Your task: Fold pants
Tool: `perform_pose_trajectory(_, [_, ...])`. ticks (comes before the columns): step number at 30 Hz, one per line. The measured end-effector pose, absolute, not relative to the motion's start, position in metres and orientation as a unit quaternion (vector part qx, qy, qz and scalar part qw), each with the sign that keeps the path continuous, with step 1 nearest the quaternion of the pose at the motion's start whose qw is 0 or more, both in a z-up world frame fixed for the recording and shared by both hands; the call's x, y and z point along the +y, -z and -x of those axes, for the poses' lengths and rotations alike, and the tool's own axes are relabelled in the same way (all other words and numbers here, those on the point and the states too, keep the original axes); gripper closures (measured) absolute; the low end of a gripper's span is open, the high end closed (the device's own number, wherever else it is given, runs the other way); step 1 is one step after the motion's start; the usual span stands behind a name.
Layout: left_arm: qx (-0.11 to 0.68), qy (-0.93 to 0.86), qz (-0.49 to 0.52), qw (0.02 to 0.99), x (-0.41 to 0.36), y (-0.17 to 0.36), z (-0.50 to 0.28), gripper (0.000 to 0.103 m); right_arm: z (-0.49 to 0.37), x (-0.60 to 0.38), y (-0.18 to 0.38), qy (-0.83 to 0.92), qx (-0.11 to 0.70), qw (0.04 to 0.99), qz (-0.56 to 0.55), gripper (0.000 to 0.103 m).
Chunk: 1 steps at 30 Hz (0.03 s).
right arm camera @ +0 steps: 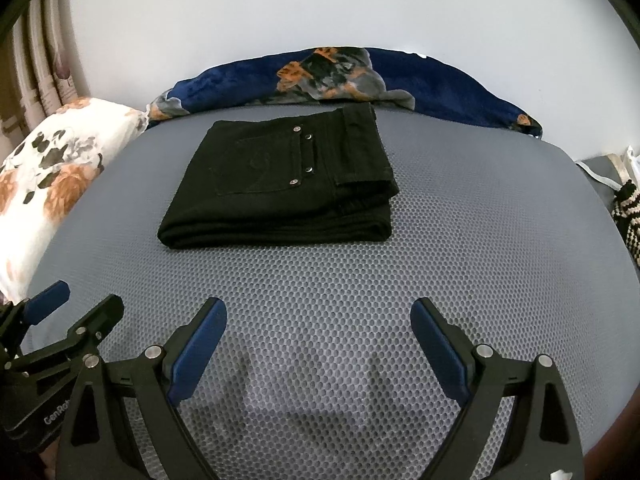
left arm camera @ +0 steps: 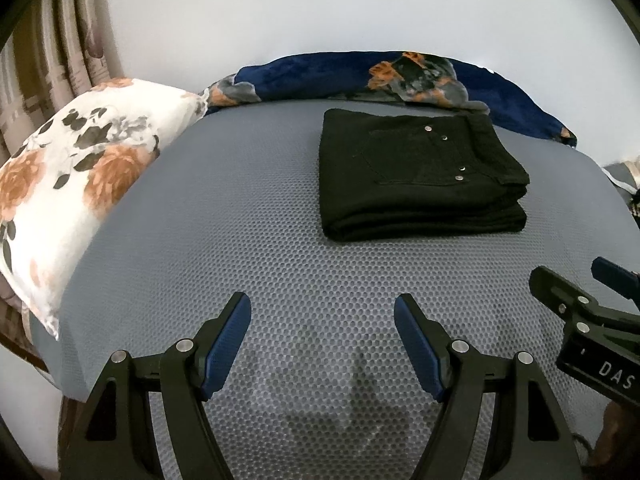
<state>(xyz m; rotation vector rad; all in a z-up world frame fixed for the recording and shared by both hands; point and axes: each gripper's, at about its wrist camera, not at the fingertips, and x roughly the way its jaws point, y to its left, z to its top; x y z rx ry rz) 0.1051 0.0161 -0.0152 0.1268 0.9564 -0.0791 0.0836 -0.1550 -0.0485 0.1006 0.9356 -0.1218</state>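
Only rightward: striped fabric (right arm camera: 628, 216)

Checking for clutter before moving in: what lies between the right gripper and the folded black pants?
Nothing but bare grey mattress between the open right gripper and the pants, seen in the right wrist view.

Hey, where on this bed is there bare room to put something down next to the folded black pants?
The grey mat is bare between the folded pants and the open left gripper and right gripper, and left of the pants toward the floral pillow. Behind the pants it is tight against the blue blanket.
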Motion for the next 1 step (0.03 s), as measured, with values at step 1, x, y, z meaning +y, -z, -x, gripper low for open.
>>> perform_pose_trajectory(1, [0.460,0.039,-0.061,0.885,0.0161,0.0152,-0.1052,0.029,-0.0843,-0.1555,0.0489,0.059,0.451,0.889,-0.047,0.011])
